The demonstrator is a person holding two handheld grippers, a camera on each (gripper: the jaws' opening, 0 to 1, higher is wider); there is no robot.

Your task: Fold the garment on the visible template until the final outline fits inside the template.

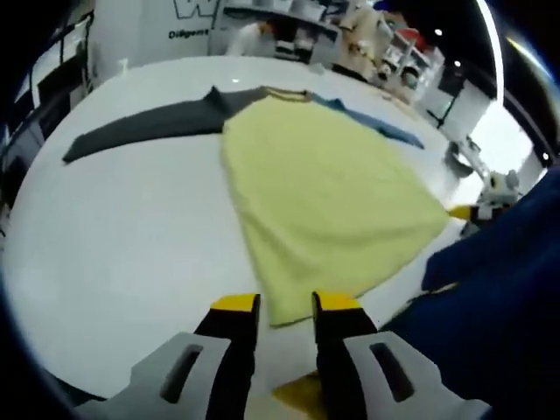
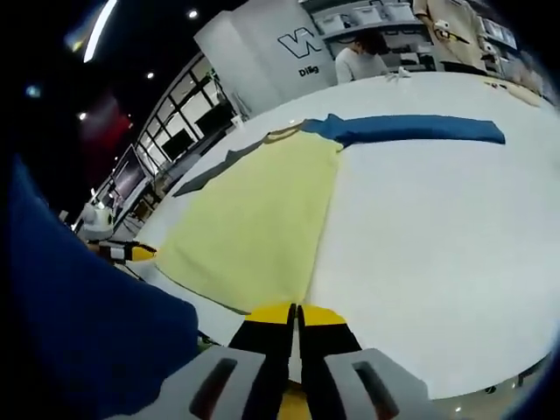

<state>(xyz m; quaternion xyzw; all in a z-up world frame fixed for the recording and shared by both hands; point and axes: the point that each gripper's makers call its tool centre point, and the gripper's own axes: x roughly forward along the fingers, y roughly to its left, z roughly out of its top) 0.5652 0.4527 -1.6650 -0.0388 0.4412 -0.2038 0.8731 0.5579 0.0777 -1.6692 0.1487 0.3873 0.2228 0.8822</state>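
Observation:
A garment with a pale yellow body [image 1: 324,192], a dark grey sleeve [image 1: 144,127] and a blue sleeve [image 1: 376,124] lies flat on the white table [image 1: 131,254]. My left gripper [image 1: 286,306] is open at the near hem, and one hem corner lies between its yellow tips. In the right gripper view the yellow body [image 2: 254,227] runs up to the blue sleeve [image 2: 411,129]. My right gripper [image 2: 296,312] is shut, its tips pinched together on the other hem corner. It also shows at that corner [image 1: 468,212] in the left gripper view.
A person's dark blue clothing [image 1: 499,297] [image 2: 79,332] fills the side of each view near the hem. Shelves and a person [image 2: 363,61] stand beyond the far table edge. White table surface [image 2: 437,245] stretches beside the garment.

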